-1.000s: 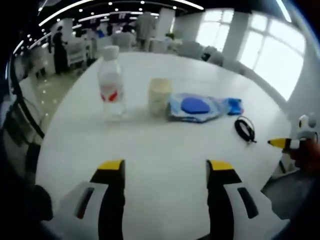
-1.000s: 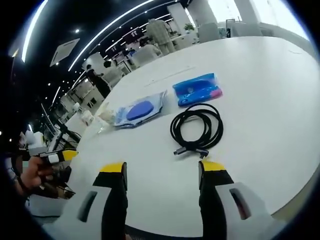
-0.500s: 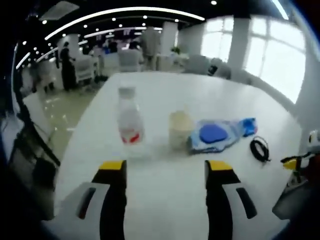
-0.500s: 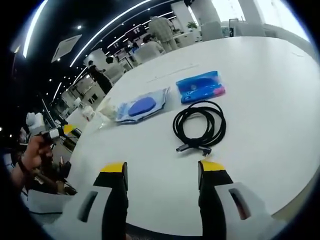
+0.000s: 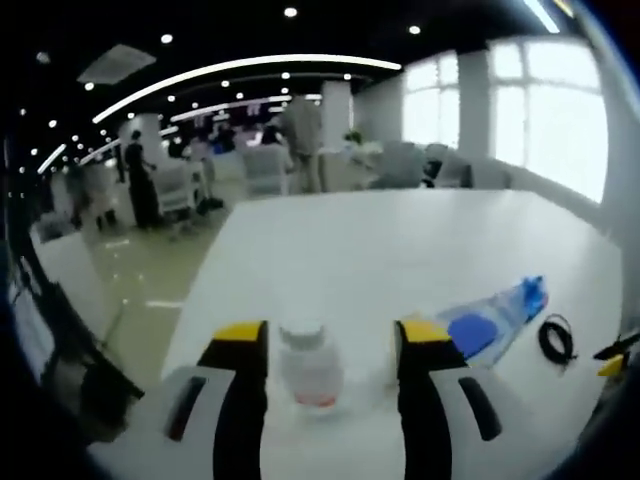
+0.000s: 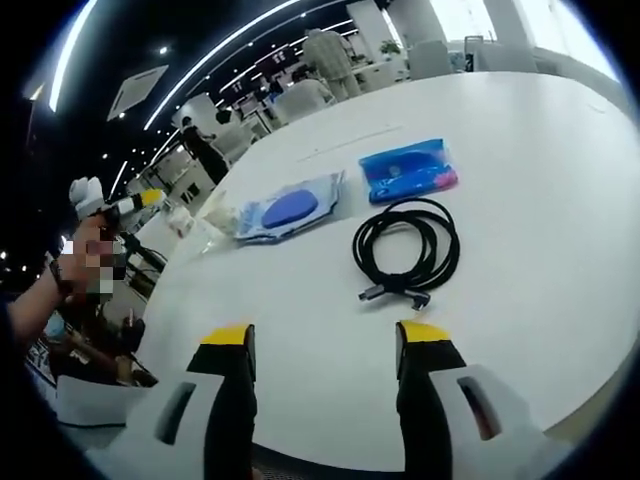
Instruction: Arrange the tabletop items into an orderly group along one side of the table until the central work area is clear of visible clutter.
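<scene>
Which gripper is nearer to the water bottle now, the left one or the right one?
Left. The left gripper has the water bottle between its open jaws. The right gripper is open near the black cable.

White counter (image 6: 560,150) carries five items: a coiled black cable (image 6: 406,247); beyond it, apart, a blue pouch (image 6: 408,170); a clear packet with a blue disc (image 6: 289,211); a clear bottle (image 5: 309,366); a pale cup (image 6: 216,215), partly seen.
</scene>
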A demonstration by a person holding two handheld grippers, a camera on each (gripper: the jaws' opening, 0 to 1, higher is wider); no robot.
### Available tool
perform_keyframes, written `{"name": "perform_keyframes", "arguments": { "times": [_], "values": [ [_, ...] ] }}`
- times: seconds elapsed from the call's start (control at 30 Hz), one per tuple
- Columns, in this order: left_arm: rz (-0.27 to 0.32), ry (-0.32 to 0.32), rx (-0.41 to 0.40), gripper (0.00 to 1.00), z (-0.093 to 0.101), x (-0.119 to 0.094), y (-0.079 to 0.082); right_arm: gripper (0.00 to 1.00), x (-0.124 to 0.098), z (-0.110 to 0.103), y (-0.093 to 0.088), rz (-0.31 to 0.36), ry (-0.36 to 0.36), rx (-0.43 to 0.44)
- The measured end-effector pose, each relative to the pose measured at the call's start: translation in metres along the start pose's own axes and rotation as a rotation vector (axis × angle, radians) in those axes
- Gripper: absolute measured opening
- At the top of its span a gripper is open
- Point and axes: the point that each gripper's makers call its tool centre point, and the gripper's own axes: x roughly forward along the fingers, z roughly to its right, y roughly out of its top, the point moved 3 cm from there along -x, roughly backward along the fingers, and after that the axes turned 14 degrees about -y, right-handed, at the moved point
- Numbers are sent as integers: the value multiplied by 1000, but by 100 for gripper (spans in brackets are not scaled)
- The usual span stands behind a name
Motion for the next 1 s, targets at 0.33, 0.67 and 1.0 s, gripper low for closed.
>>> {"name": "perform_keyframes", "arguments": {
  "times": [0.33, 0.67, 1.0],
  "values": [
    [-29, 45, 19, 25, -16, 10, -5, 56, 1, 3, -1, -2, -18, -14],
    [-14, 39, 6, 20, -18, 14, -2, 57, -4, -1, 2, 14, -29, -96],
    [-8, 54, -87, 20, -4, 23, 1, 57, -10, 5, 9, 35, -45, -106]
  ]
}}
